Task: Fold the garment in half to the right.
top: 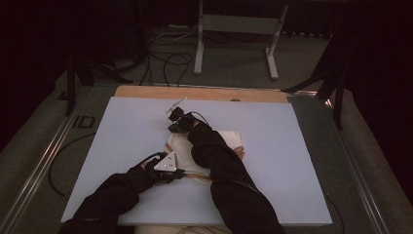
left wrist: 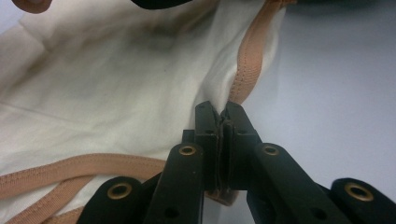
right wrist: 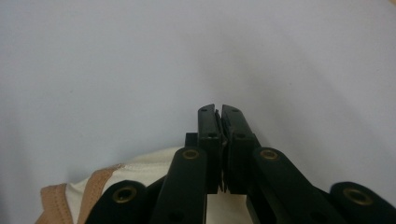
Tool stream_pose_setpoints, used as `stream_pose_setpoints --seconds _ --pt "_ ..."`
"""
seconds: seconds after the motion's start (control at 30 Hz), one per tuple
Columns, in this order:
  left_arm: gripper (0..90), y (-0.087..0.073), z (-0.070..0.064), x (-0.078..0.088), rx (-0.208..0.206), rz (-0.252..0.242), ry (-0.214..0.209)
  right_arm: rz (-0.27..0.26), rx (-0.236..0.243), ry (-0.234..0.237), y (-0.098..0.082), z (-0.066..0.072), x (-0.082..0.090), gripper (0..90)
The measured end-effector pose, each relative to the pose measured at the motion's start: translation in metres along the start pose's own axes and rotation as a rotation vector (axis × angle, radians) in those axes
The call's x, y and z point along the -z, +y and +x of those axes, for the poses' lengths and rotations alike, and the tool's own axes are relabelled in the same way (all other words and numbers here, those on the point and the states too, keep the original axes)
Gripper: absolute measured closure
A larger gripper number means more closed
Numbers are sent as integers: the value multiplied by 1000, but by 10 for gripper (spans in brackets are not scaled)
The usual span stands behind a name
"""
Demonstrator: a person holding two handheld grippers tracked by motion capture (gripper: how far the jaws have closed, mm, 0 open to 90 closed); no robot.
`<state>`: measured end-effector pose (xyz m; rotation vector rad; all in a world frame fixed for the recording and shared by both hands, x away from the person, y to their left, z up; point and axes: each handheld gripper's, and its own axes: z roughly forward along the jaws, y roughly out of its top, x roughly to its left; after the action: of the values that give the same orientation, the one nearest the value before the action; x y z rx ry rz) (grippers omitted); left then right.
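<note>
Cream cloth garment with tan elastic trim lay near the middle of the pale lilac bench in the high view, partly covered by the person's two dark sleeves. Left gripper sat at the garment's near left edge, its grey three-cornered plate facing up. Right gripper reached across to the garment's far left corner, its cable looping behind it. Beyond the bench, floor cables and a pale metal stand stood in dim light.

Left gripper view: left gripper had its fingers pressed together on the garment, pinching the cream cloth right beside the tan trim, at the edge where cloth met bare bench. More trim ran along the lower left.

Right gripper view: right gripper had its fingers closed, only a hairline slit between the tips, which stood over bare bench. The garment with its tan edge lay low at the left, running under the fingers. Whether cloth was caught between them could not be told.
</note>
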<state>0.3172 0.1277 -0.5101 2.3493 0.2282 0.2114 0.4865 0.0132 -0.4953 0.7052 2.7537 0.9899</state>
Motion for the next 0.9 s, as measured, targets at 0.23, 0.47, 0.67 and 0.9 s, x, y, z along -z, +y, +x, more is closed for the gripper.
stream_pose_setpoints --seconds 0.23,0.47,0.67,0.9 --pt "873 3 0 1 -10 13 -8 -16 1 7 -2 0 11 881" --pt "873 9 1 4 -26 24 -13 -31 3 13 -4 -2 20 882" --pt "873 16 2 7 -50 39 -14 -57 -5 5 -7 -7 36 882" --pt "873 26 1 10 -87 47 -17 -79 -17 -4 -12 -12 52 883"
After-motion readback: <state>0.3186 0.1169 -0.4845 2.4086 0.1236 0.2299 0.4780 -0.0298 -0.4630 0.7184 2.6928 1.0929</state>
